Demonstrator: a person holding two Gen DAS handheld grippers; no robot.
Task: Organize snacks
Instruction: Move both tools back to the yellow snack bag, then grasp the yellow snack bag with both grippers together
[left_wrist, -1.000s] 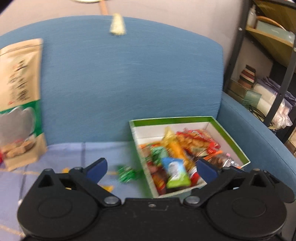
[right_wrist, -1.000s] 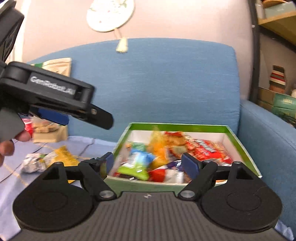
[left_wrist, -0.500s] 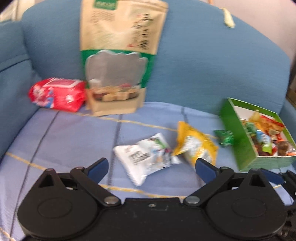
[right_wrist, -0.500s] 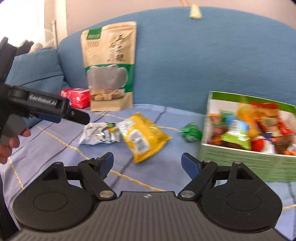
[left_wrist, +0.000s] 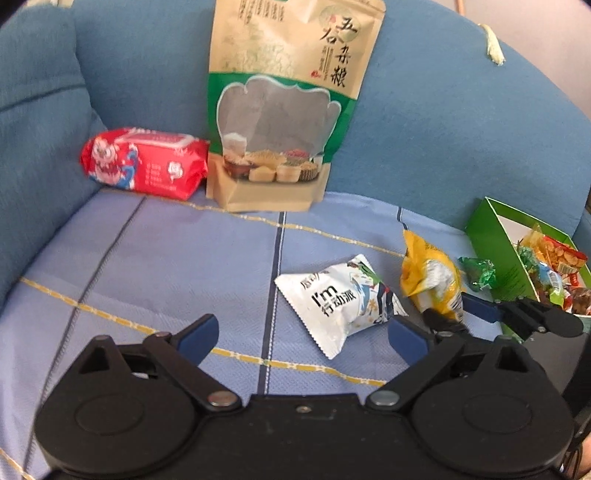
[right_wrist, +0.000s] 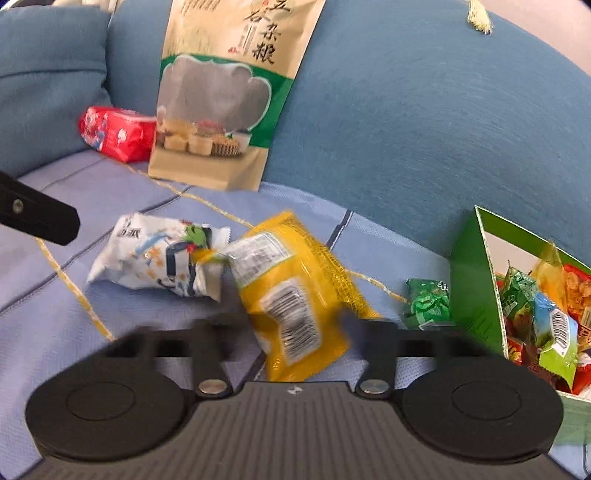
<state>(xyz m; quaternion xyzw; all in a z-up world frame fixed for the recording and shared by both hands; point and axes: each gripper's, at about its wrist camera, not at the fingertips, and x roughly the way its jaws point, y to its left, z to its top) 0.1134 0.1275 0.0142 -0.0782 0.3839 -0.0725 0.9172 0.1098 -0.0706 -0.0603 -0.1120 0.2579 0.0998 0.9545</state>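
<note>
1. The left hand-held gripper (left_wrist: 301, 336) hangs over the near part of the sofa seat with its blue-padded fingers spread wide and nothing between them
2. The right hand-held gripper (right_wrist: 295, 325) sits low over the yellow snack packet (right_wrist: 295, 295); its fingers are blurred, standing either side of the packet's near end, and I cannot tell whether they press it or are apart from it
3. In the left wrist view the right gripper's finger tips show at the right edge, just beside the same yellow packet, with the packet between them
4. The white snack packet (left_wrist: 341, 299) printed "I'm" lies flat on the light blue cloth (left_wrist: 166, 258), just left of the yellow packet; in the right wrist view their ends touch
5. A small green candy (right_wrist: 428, 304) lies on the cloth between the yellow packet and the green box (right_wrist: 471, 280), close against the box wall
6. The green box stands at the right of the seat, white inside, holding a heap of mixed wrapped snacks
7. At the far side a tall kraft grain pouch (left_wrist: 284, 110) stands upright, leaning on the blue sofa backrest (left_wrist: 443, 129)
8. A red packet (left_wrist: 144, 162) lies just left of the pouch, touching it, in the far left corner of the seat
</note>
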